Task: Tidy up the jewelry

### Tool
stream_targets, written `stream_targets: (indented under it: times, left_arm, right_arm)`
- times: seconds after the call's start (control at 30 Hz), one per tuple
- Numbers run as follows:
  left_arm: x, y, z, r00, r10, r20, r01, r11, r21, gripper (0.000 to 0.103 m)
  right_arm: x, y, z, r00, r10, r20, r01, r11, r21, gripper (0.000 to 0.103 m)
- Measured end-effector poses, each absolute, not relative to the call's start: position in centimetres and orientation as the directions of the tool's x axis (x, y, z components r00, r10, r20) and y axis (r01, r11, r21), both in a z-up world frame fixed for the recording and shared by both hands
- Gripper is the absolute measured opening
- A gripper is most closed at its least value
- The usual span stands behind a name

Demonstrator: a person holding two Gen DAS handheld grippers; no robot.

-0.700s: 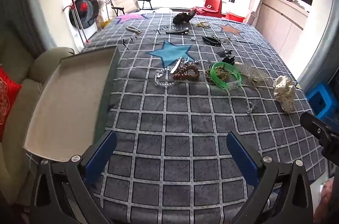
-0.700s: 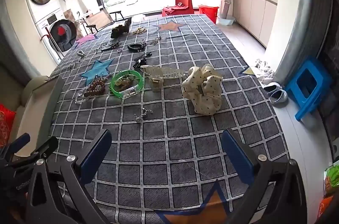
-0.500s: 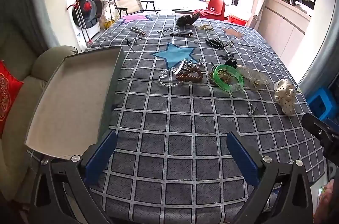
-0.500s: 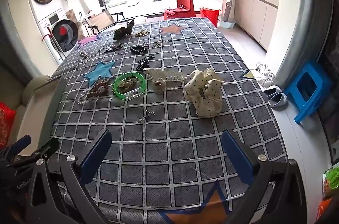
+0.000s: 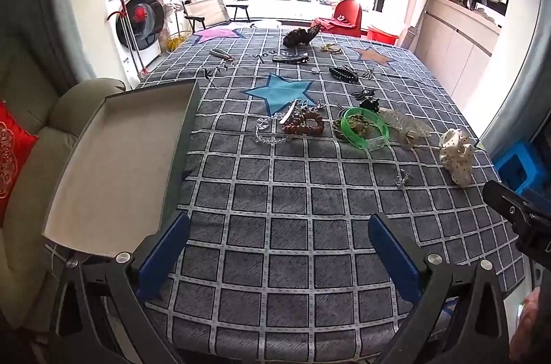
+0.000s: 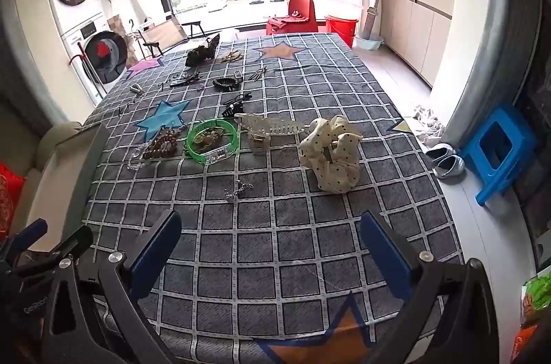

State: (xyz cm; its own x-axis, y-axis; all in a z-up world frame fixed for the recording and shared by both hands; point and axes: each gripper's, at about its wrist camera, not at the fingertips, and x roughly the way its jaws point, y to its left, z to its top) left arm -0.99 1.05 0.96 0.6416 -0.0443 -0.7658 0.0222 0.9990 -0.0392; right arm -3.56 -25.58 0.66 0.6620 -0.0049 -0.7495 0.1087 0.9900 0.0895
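Jewelry and hair pieces lie scattered on a grey checked tablecloth. Mid-table sit a green bangle, a brown bead bracelet, a clear hair claw and a cream dotted scrunchie. A small silver chain piece lies nearer. An empty grey tray rests at the table's left edge. My left gripper and right gripper hover open over the near cloth, holding nothing.
Further back lie black hair clips, a dark feathery piece and several small pins. A beige sofa with a red cushion stands left of the table. A blue stool and slippers are on the floor at the right.
Both views have tilted up and pulled back slightly, showing more of the room beyond the table. Both grippers stay open and nothing on the table has moved.
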Motion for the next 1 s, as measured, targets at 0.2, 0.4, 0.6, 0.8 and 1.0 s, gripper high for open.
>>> stream_targets:
  times: [0.2, 0.4, 0.6, 0.8, 1.0]
  left_arm:
    - [-1.10, 1.08, 0.96, 0.642, -0.042, -0.765, 0.020, 0.999, -0.038, 0.103]
    - [-1.11, 1.19, 1.02, 0.636, -0.037, -0.771, 0.015, 0.999, -0.036, 0.103]
    - [-1.14, 1.25, 0.91, 0.634, -0.034, -0.773, 0.013, 0.999, -0.033, 0.103]
    - [-1.05, 1.27, 0.76, 0.631, -0.028, -0.775, 0.005, 0.999, -0.032, 0.103]
    - [-1.08, 1.27, 0.77, 0.632, -0.026, -0.775, 0.004, 1.000, -0.030, 0.103]
  right_arm:
    - [-3.66, -25.77, 0.73, 0.662, -0.005, -0.749, 0.111, 0.990, 0.092, 0.103]
    - [-3.70, -25.71, 0.70, 0.663, -0.006, -0.749, 0.111, 0.990, 0.090, 0.103]
    - [-3.72, -25.71, 0.69, 0.663, -0.007, -0.749, 0.111, 0.990, 0.089, 0.103]
    - [-3.76, -25.75, 0.72, 0.663, -0.007, -0.749, 0.111, 0.990, 0.090, 0.103]
    - [-3.77, -25.80, 0.74, 0.663, -0.008, -0.749, 0.110, 0.990, 0.087, 0.103]
